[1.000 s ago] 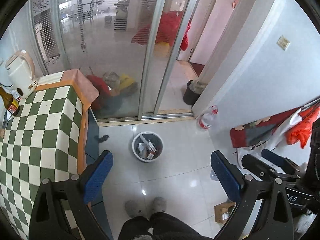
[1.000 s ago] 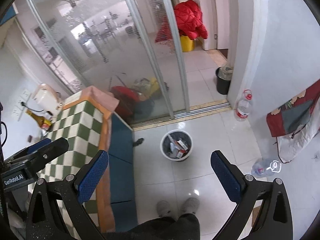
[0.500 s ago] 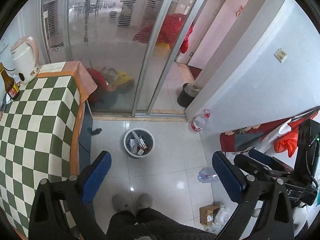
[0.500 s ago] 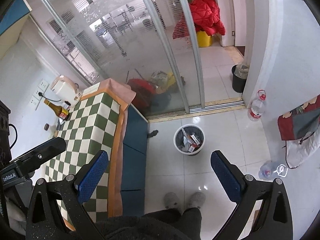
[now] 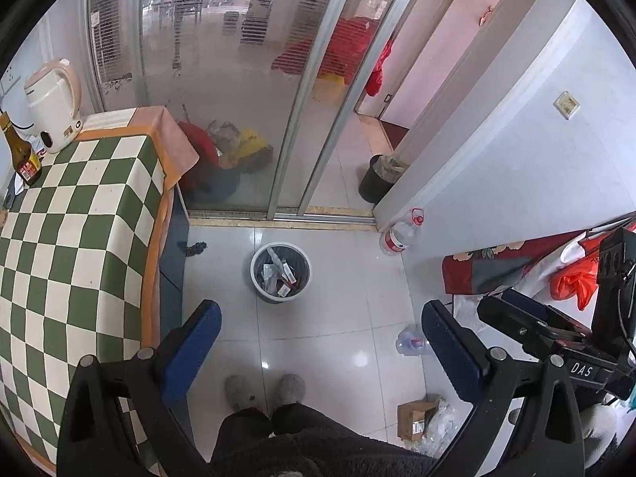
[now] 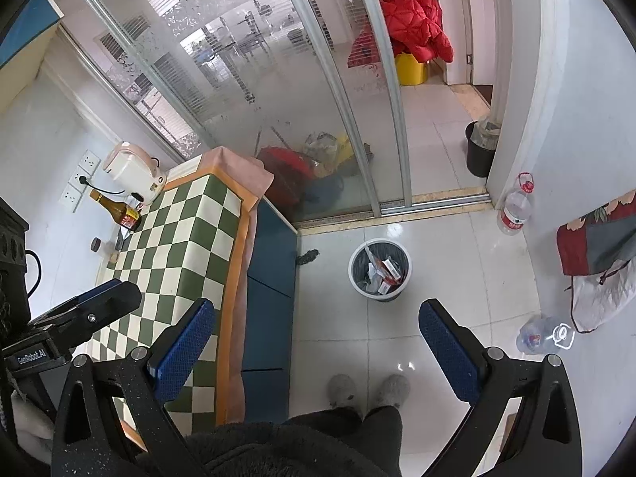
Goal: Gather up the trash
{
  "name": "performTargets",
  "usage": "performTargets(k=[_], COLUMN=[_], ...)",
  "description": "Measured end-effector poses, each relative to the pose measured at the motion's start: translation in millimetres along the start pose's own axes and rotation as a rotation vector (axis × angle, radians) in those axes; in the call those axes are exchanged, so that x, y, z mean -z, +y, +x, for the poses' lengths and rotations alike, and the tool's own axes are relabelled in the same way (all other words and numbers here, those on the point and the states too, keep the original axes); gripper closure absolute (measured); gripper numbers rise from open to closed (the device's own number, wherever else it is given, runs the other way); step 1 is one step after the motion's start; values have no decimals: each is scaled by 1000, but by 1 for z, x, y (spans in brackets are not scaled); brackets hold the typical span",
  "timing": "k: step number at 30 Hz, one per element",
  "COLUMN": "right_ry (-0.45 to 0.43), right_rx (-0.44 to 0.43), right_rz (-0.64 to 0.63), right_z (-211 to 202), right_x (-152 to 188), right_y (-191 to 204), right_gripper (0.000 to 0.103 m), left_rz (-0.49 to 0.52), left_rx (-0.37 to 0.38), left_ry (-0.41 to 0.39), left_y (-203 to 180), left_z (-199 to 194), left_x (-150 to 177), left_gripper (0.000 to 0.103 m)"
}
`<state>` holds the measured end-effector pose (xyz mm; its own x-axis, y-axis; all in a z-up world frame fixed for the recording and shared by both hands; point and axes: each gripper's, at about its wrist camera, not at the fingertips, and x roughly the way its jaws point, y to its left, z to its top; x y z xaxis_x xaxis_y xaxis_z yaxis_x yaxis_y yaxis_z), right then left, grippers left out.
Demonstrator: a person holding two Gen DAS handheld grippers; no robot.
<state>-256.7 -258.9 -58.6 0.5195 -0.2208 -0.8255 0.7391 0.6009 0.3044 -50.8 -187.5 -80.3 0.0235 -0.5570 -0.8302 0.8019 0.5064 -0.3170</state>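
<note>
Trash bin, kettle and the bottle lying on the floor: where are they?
Trash bin (image 5: 254,274): left wrist view, its white wall.
Kettle (image 5: 53,113): left wrist view, its body.
Bottle (image 6: 536,335): right wrist view, its clear side.

One waste bin (image 5: 280,271), two plastic bottles (image 5: 398,237) (image 5: 411,342), one cardboard box (image 5: 415,420), one kettle (image 5: 54,105).

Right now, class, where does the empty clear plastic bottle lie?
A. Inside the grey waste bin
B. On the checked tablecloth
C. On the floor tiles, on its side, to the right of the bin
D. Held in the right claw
C: the clear bottle lies on its side on the floor tiles, right of the waste bin, and both claws, left and right, are open and hold nothing.
</note>
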Motion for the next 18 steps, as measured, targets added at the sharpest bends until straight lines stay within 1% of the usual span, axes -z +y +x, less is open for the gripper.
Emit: performTargets(k=[5,18], right_ry=[8,22], right_rx=[-10,-30], right_rz=[-1,-9], right_z=[4,6], right_x=[1,-2], right_y=[-1,-3], right_gripper=[0,0], left_rz=[3,12], left_rx=[8,15], left_ry=[22,27], left_y=[-3,-11], left_z=[3,6], left_x=[2,1], left_gripper=[0,0])
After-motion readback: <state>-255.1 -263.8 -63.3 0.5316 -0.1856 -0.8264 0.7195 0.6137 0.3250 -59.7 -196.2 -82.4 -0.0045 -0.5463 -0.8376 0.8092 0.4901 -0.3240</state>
